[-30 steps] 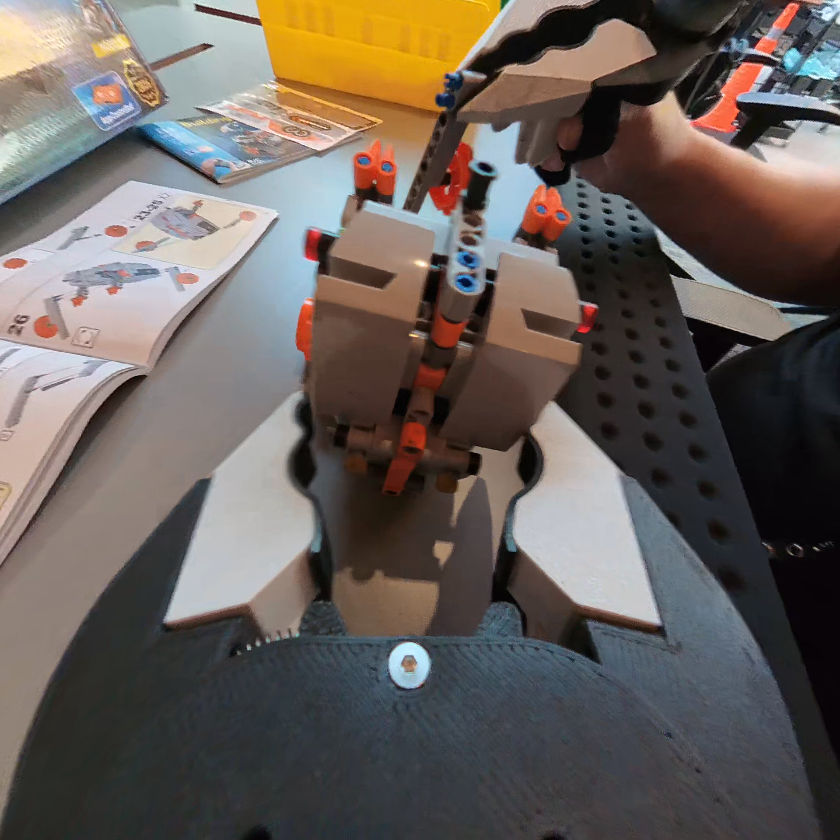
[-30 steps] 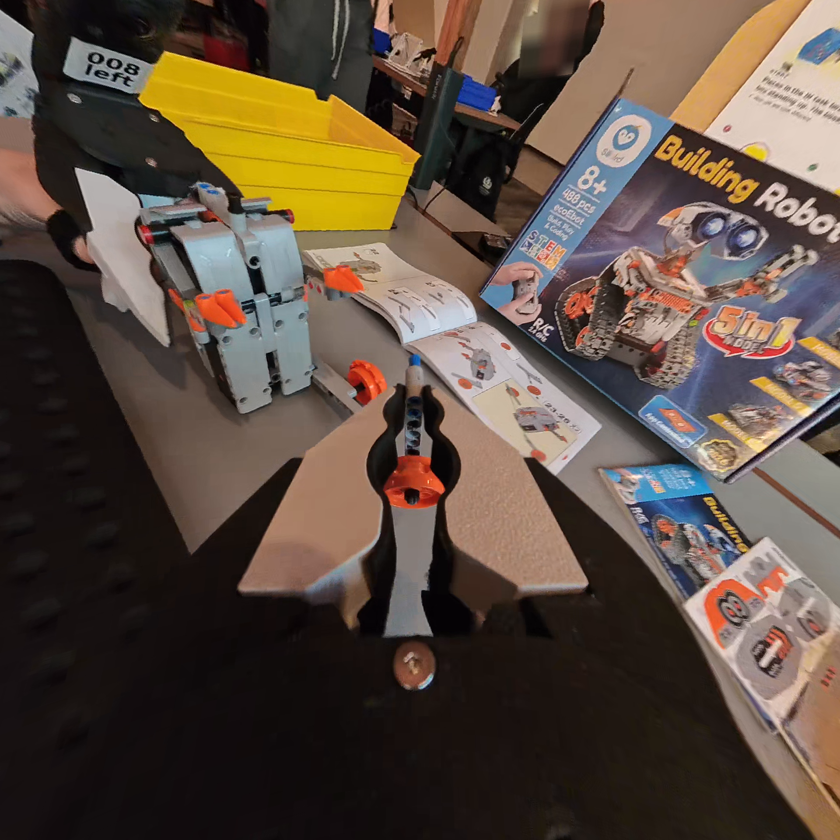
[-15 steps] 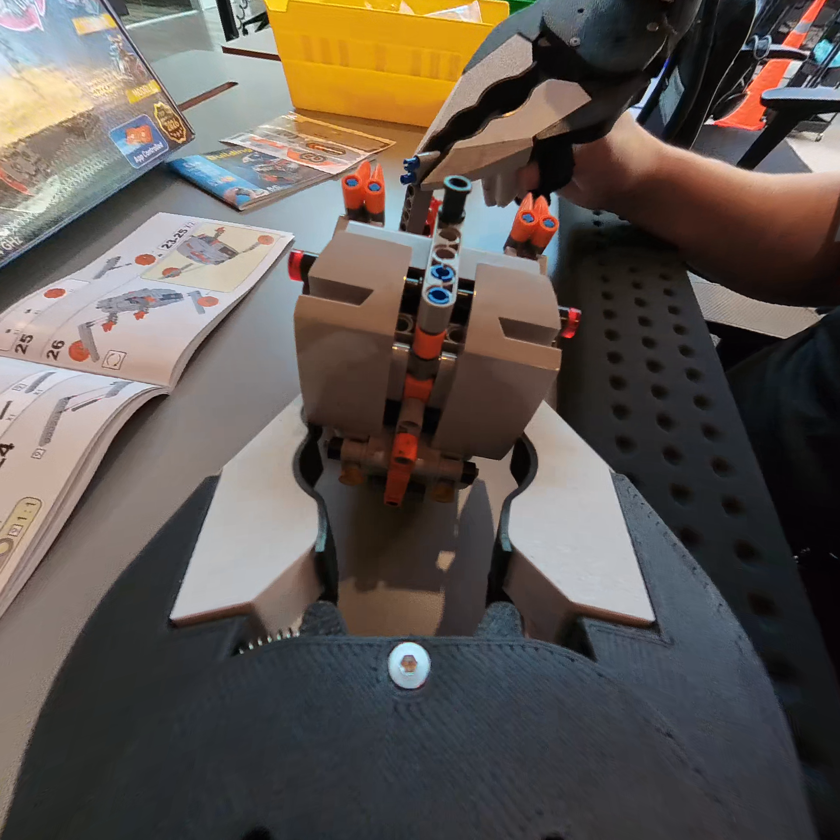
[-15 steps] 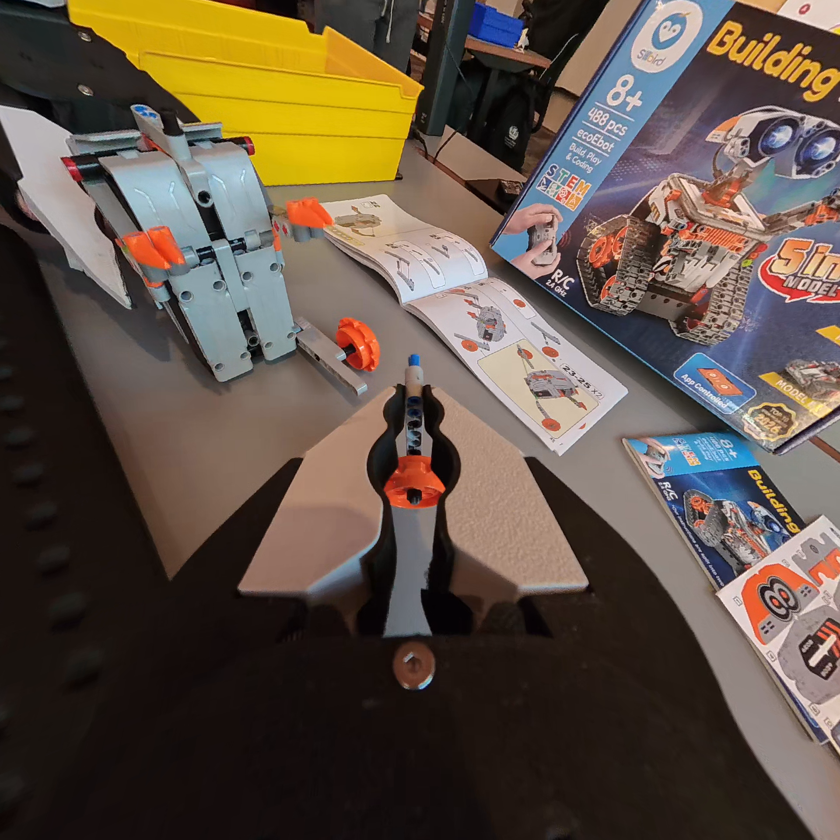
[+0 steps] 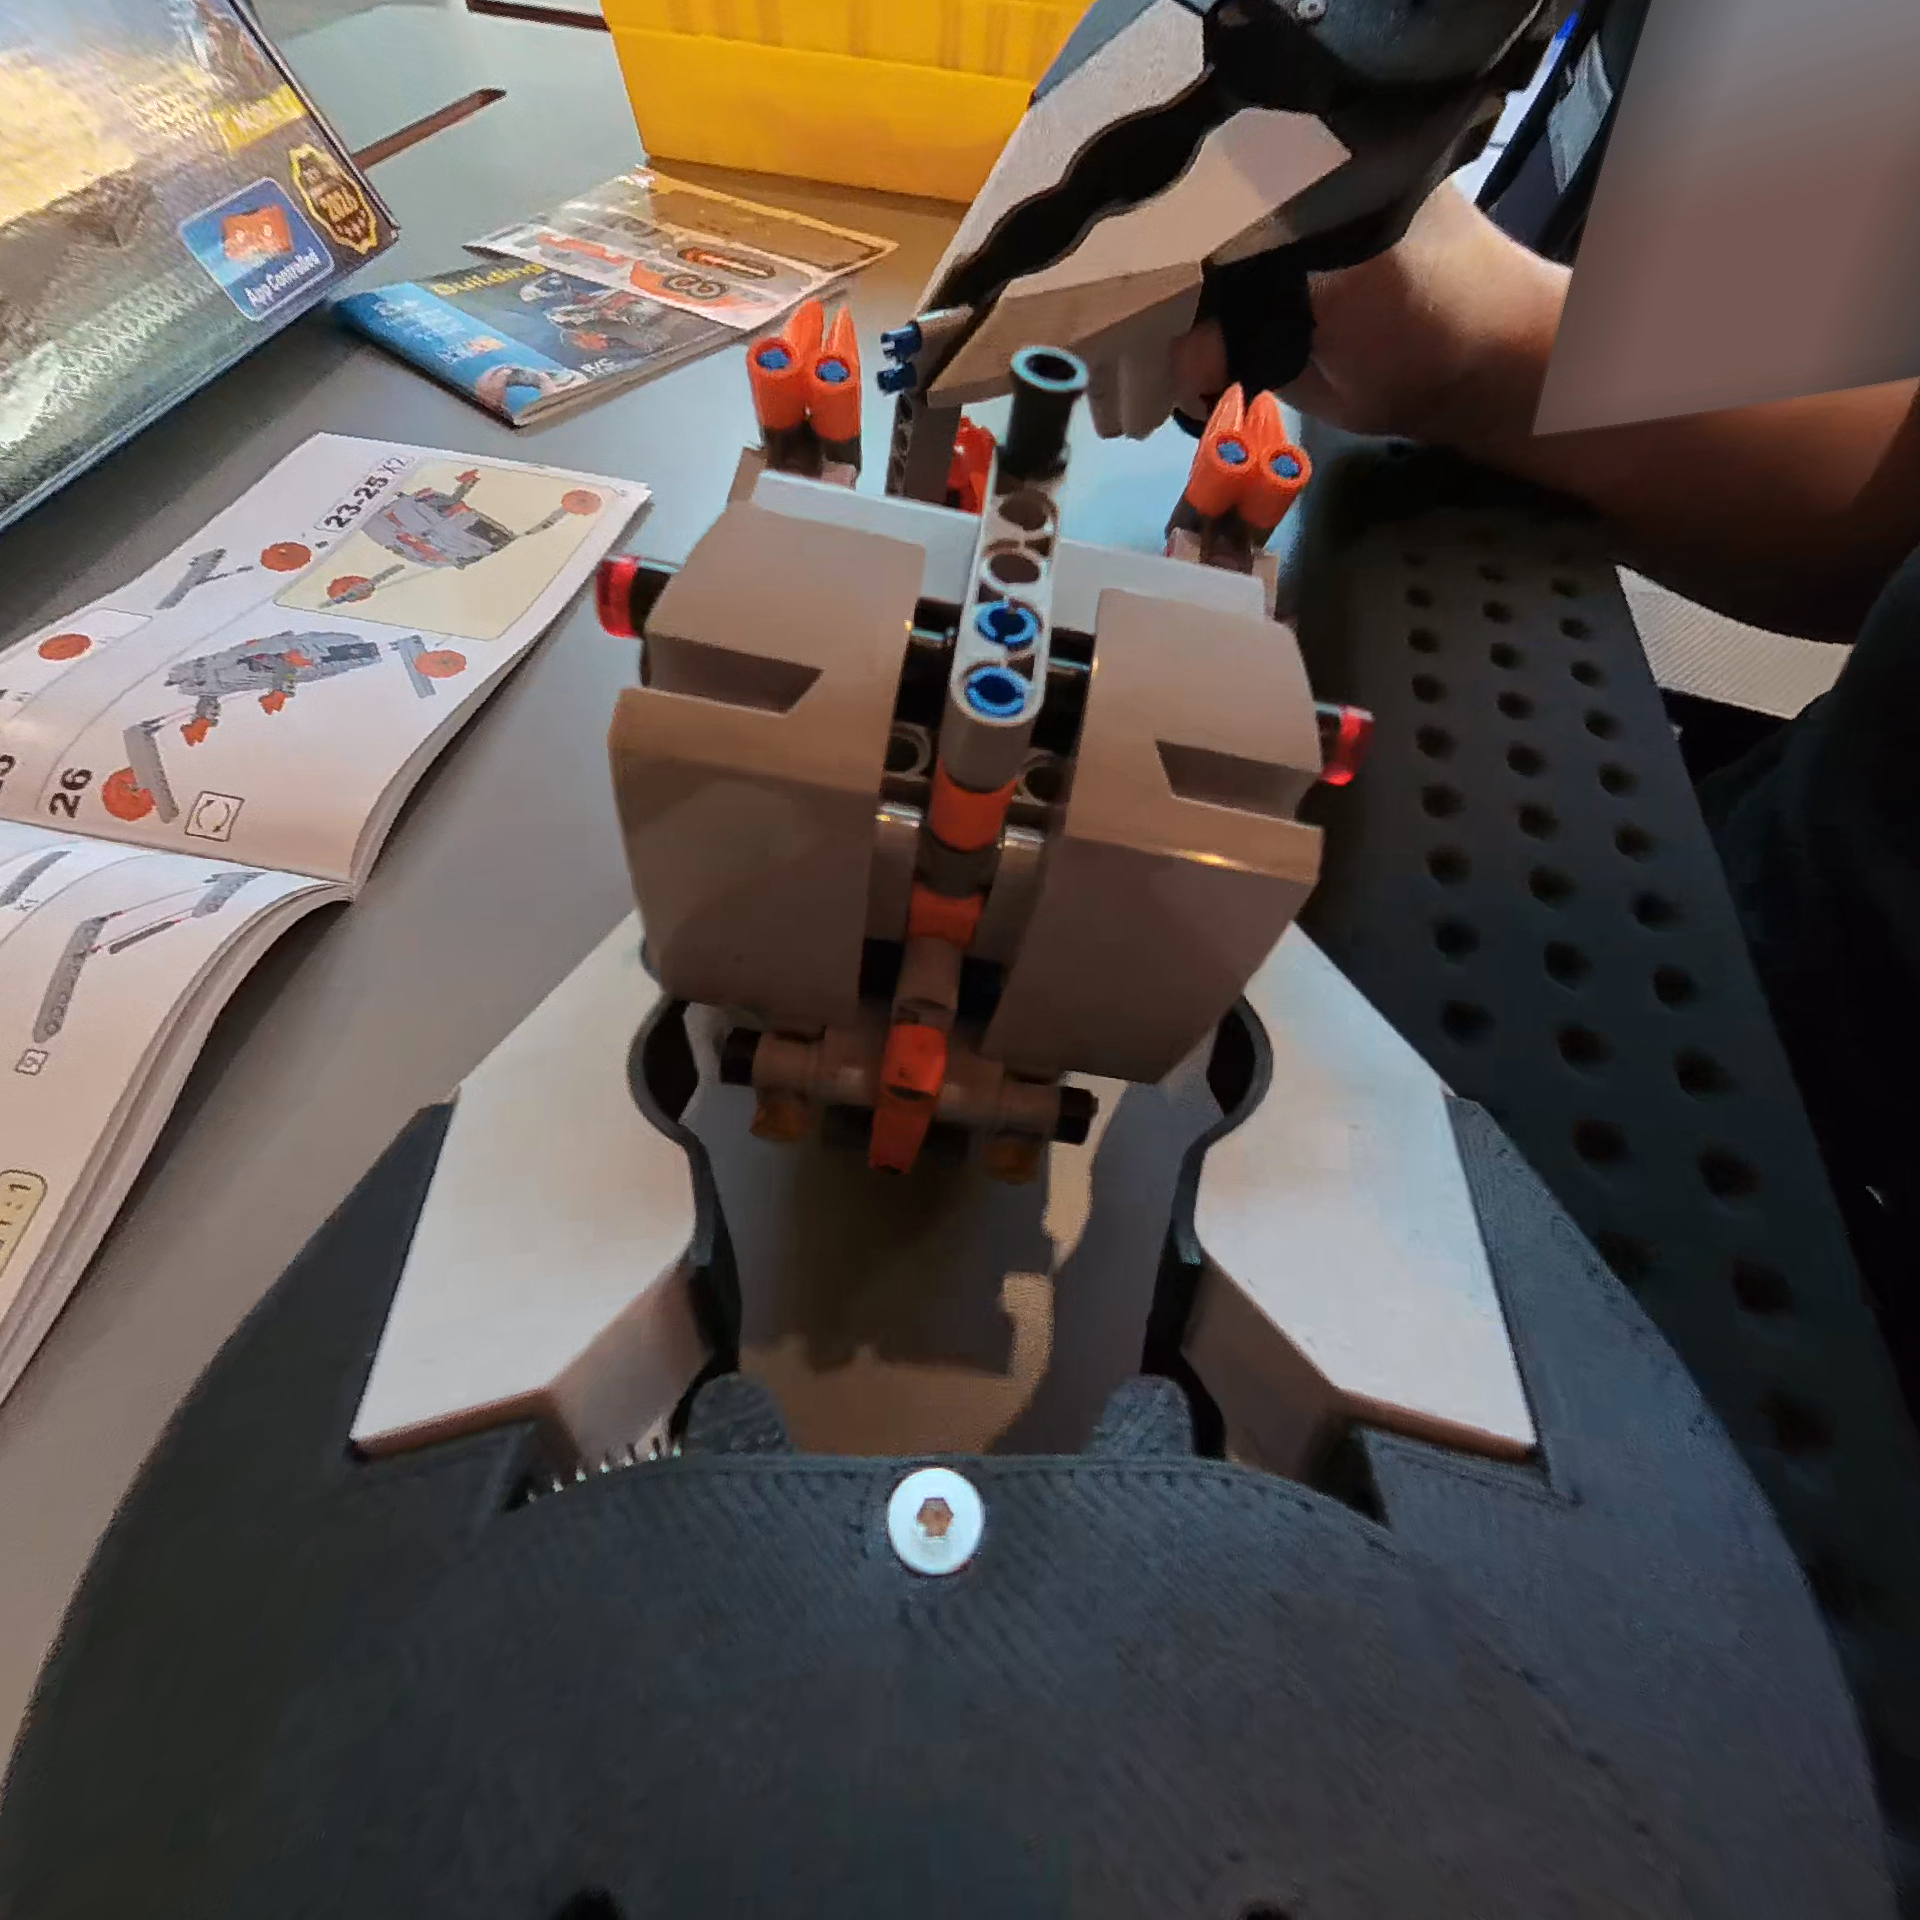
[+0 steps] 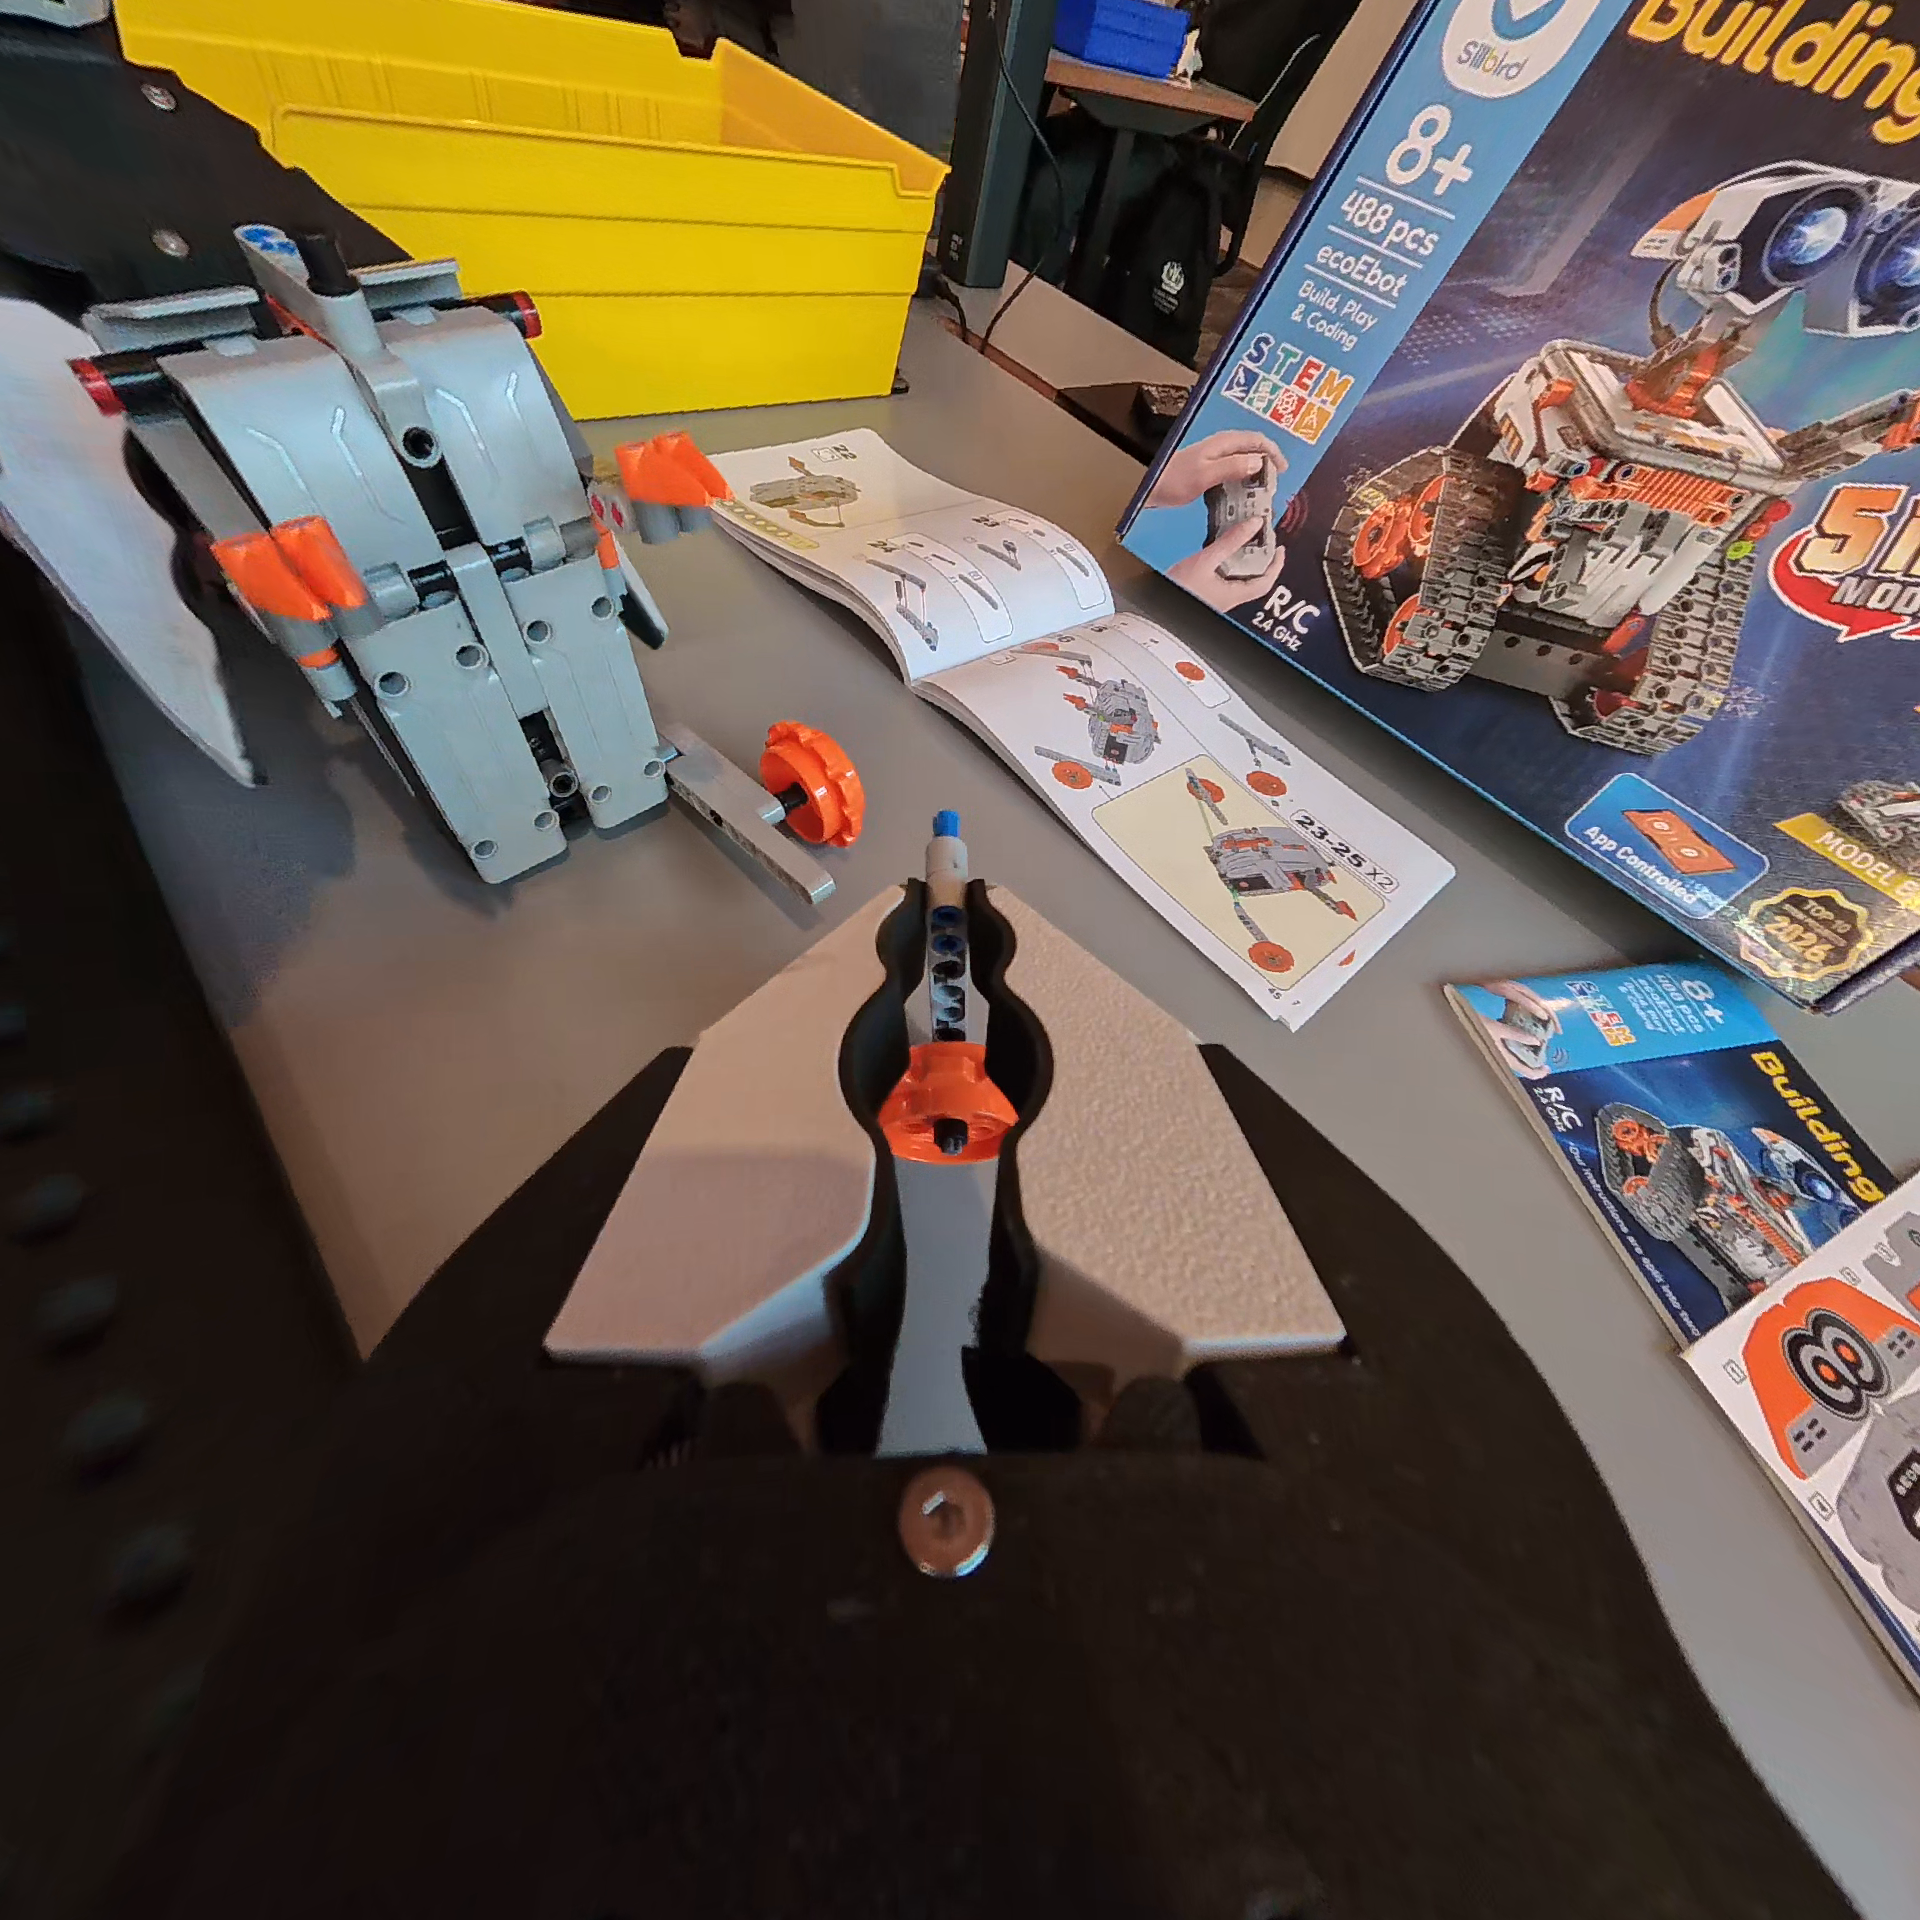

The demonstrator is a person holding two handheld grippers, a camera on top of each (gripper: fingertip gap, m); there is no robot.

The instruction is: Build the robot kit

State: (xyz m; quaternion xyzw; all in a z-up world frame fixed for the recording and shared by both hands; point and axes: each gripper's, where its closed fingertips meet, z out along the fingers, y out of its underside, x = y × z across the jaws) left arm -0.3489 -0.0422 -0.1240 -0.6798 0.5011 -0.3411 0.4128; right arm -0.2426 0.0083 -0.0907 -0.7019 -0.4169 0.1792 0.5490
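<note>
A grey brick-built model point(image 5: 935, 748) with orange spikes and red pins stands on the grey table. My left gripper point(image 5: 945, 1008) is shut on the model's lower end, one finger point(image 5: 540, 1195) on each side. It shows in the right wrist view point(image 6: 416, 582) too, with a left finger point(image 6: 94, 561) beside it. My right gripper point(image 6: 945, 904) is shut on a thin grey beam point(image 6: 948, 966) with blue pins and an orange wheel point(image 6: 945, 1112). In the left wrist view the right gripper point(image 5: 935, 353) hangs over the model's far side, the beam point(image 5: 920, 447) pointing down behind it.
A second beam with an orange wheel point(image 6: 805, 795) lies at the model's foot. An open instruction booklet point(image 6: 1091, 707), a large printed box point(image 6: 1558, 416), leaflets point(image 6: 1683, 1143) and a yellow bin point(image 6: 623, 208) ring the model. A black perforated mat point(image 5: 1558, 831) lies to the right. My hands' fingertips stand some 12 centimetres from each other.
My right gripper has come lower and closer to the model's far side with the beam still in it. My left gripper keeps its hold on the model.
</note>
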